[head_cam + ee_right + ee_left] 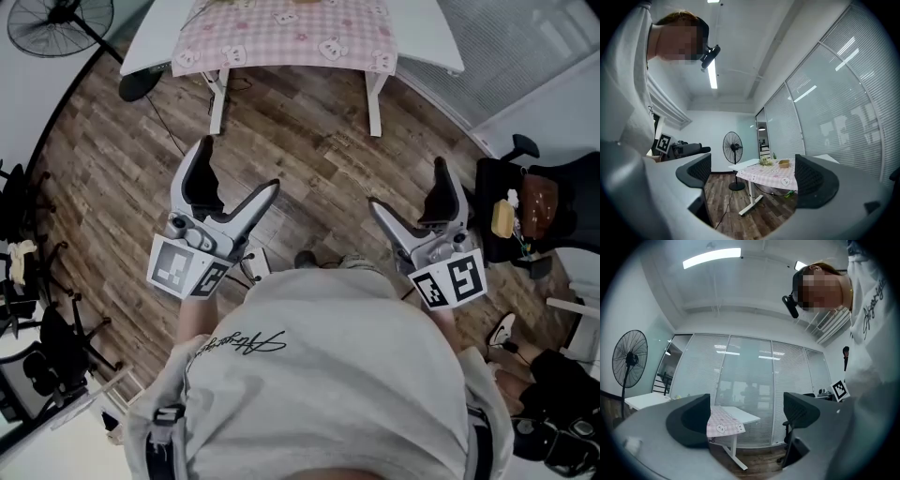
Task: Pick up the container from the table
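A small tan container (783,163) stands on a table with a pink checked cloth (776,172), far off across the room in the right gripper view. In the head view only the near part of that cloth-covered table (281,33) shows at the top, and no container is visible there. My left gripper (241,164) is held open over the wooden floor, with nothing between its jaws. My right gripper (407,183) is open and empty too. The left gripper (746,413) looks at the table's pink cloth (723,422) from afar. The right gripper (752,173) points toward the table.
A standing fan (61,23) is at the far left, also seen as the fan (732,145) beside the table. A black office chair with a bag (530,202) stands at the right, dark chairs (28,244) at the left. Glass walls with blinds (750,376) close the room.
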